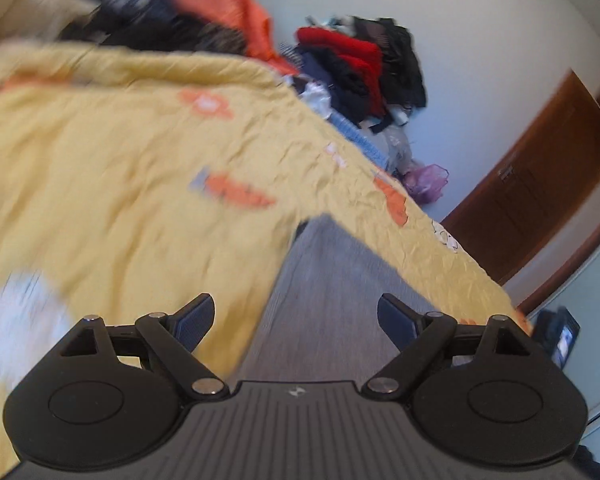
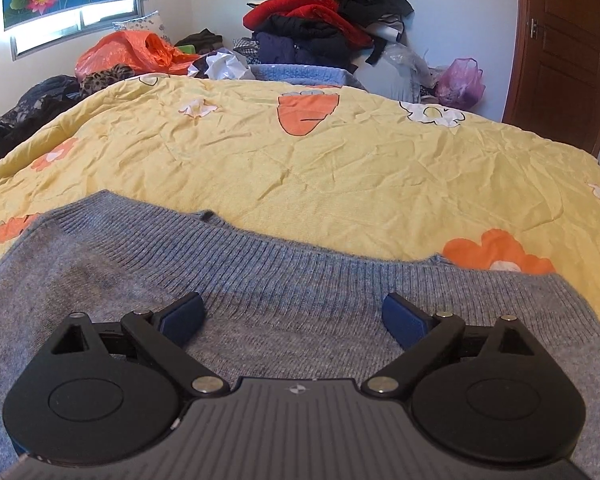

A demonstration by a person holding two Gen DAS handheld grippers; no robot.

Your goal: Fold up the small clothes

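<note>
A grey knitted sweater (image 2: pixel 260 300) lies flat on the yellow quilt (image 2: pixel 320 160), its ribbed hem running across the right wrist view. My right gripper (image 2: pixel 294 316) hovers just over the sweater, open, with nothing between its blue pads. In the left wrist view, which is tilted and blurred, a strip of the grey sweater (image 1: pixel 332 288) runs up between the fingers. My left gripper (image 1: pixel 296 320) is open above it and holds nothing.
A pile of red, black and navy clothes (image 2: pixel 324 20) rises at the far side of the bed. An orange plastic bag (image 2: pixel 128 54) and dark garments (image 2: pixel 28 108) lie far left. A purple bag (image 2: pixel 460 80) sits near the brown wooden door (image 2: pixel 568 52).
</note>
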